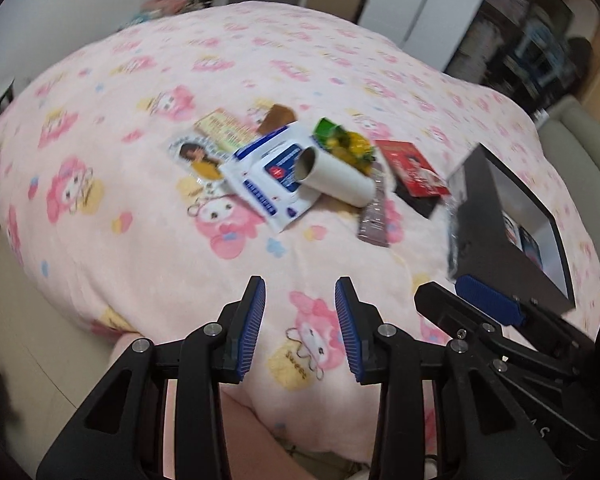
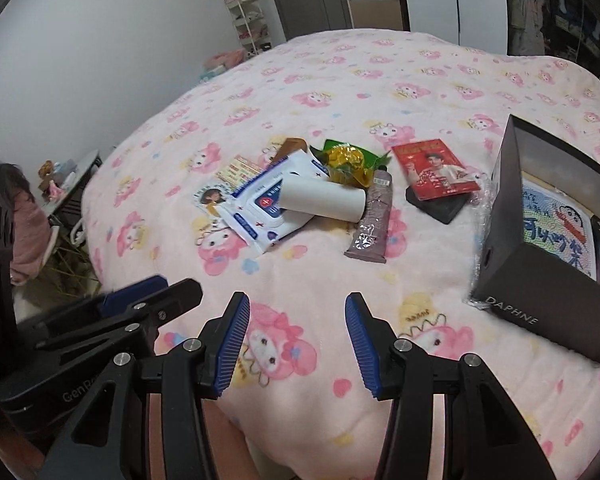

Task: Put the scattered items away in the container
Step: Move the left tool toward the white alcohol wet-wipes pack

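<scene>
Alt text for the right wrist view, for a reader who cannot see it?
Open, empty right gripper hovers over a pink cartoon-print blanket; ahead lie a white paper roll, blue-and-white wipes pack, mauve tube and red photo card, with an open black box at right.

The left wrist view is smeared all over, so the print on the wipes pack (image 1: 274, 172) and the red card (image 1: 414, 168) is unreadable. The white roll (image 2: 324, 199) covers part of the wipes pack, and a brown thing (image 2: 294, 145) peeks out behind it, can't tell what. The black box (image 2: 548, 240) runs off the right edge.
</scene>
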{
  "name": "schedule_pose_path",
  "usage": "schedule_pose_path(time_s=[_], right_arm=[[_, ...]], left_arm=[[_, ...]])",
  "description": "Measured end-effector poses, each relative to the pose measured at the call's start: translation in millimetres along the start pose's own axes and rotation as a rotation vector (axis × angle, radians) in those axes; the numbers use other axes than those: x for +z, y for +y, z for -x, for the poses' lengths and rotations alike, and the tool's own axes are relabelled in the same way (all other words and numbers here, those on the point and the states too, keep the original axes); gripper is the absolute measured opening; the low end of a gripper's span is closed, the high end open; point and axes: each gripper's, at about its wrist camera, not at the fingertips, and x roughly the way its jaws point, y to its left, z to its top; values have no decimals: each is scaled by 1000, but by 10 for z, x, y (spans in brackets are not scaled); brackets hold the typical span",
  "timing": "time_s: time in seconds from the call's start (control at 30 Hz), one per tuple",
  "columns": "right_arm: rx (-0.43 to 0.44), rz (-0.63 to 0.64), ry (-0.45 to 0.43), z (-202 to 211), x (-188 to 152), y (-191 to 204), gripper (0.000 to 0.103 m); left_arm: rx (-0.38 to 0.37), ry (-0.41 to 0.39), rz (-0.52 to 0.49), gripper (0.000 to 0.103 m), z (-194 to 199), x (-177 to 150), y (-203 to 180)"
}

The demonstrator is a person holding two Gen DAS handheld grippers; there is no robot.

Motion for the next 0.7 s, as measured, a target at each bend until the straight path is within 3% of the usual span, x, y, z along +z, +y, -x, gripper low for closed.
schedule_pose_path(time_s=[0.37,0.5,0.7], right_arm=[[29,-30,89,-651,267,-82,46],[22,-43,120,-915,403,-84,46],[-4,-60,150,-1230,518,-91,46]], left_arm=[[-10,-9,114,36,-620,260,338],[30,-21,114,36,-845,442,405],[11,-19,136,36,-1076,675,496]])
